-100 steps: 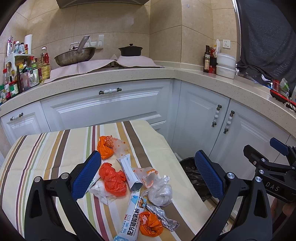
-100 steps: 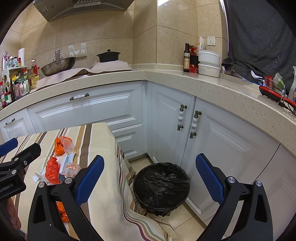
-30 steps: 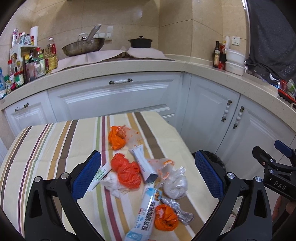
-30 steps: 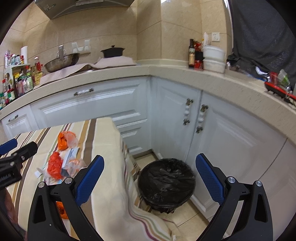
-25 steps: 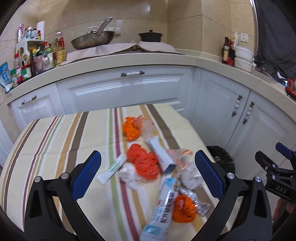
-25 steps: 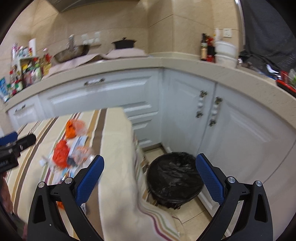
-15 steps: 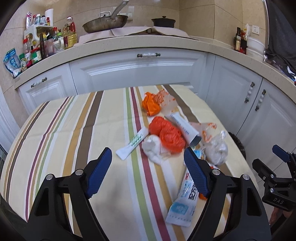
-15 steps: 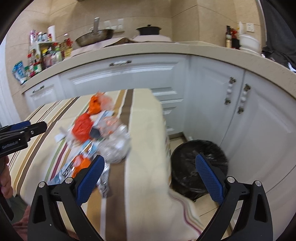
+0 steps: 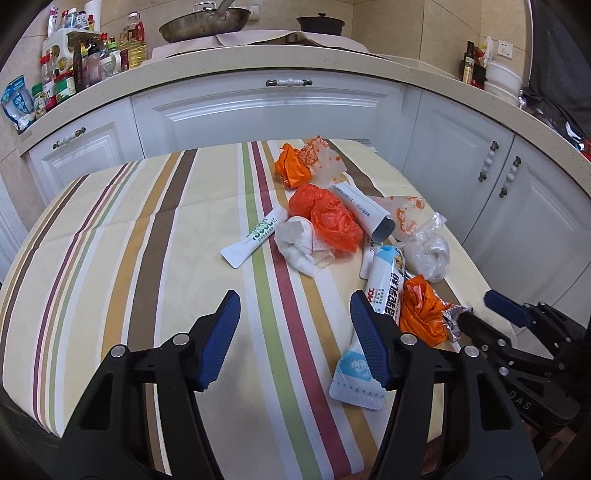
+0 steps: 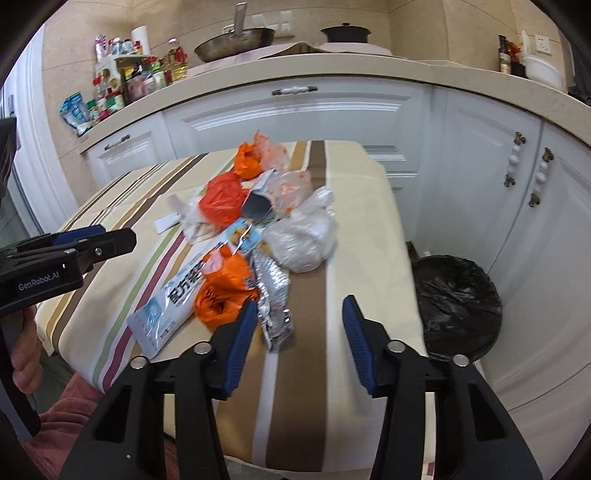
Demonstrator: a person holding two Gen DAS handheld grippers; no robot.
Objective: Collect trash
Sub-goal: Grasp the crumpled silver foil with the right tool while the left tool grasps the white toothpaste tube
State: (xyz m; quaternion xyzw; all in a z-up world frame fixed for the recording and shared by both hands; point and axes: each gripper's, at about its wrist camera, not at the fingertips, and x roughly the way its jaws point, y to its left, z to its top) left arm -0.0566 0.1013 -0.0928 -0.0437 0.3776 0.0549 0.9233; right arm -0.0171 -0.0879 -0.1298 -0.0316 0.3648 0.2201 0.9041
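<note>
A pile of trash lies on the striped tablecloth (image 9: 129, 240): orange bags (image 9: 328, 221), a crumpled white tissue (image 9: 299, 247), tubes, a blue-white packet (image 9: 384, 291), a clear plastic bag (image 10: 303, 236) and a foil wrapper (image 10: 273, 291). My left gripper (image 9: 295, 328) hovers over bare cloth just short of the pile, its jaws closing with nothing between them. My right gripper (image 10: 299, 332) is at the pile's near end, jaws closing. The foil wrapper's tip lies between them beside the left finger, and the pads are not pressing on it. An orange bag (image 10: 221, 291) lies just left of that finger.
A bin lined with a black bag (image 10: 458, 295) stands on the floor right of the table, before white cabinets (image 10: 554, 221). Bottles and jars (image 9: 74, 66) crowd the far counter, with a pan (image 9: 203, 26) and a pot behind. A hand (image 10: 22, 354) holds the left gripper's handle.
Both grippers have dropped toward the table and their jaws have narrowed. The right wrist view has swung from the bin to the trash pile. The left gripper has moved in close to the cloth.
</note>
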